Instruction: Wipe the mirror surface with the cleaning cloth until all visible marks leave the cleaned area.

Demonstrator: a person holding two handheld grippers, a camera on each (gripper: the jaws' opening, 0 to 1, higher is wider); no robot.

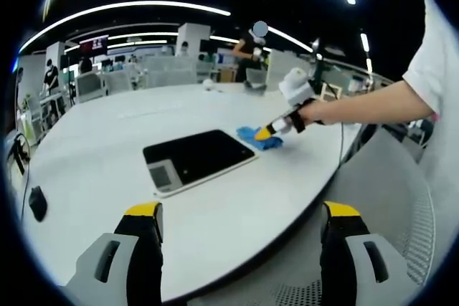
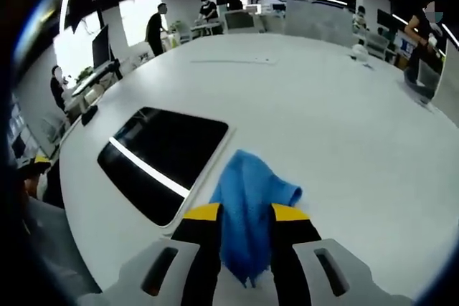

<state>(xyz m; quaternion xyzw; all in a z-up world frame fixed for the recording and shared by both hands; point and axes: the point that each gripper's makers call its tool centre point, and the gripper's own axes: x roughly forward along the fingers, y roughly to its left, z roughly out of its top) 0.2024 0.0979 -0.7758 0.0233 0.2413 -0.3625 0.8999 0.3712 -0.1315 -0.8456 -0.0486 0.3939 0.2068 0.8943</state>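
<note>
A dark rectangular mirror [image 1: 197, 158] with a white frame lies flat on the white table [image 1: 215, 105]. In the right gripper view the mirror [image 2: 161, 159] is left of a blue cleaning cloth [image 2: 251, 198]. My right gripper [image 2: 246, 214] is shut on the near end of the cloth, whose far end rests on the table beside the mirror's edge. In the left gripper view, the right gripper [image 1: 271, 132] and the cloth [image 1: 259, 137] sit just right of the mirror. My left gripper [image 1: 240, 213] hangs open at the table's near edge, with nothing between its jaws.
A black computer mouse [image 1: 37, 203] lies on the table's left side. A grey mesh chair [image 1: 391, 177] stands at the right, by the person's arm [image 1: 358, 109]. Desks, monitors and people fill the office behind.
</note>
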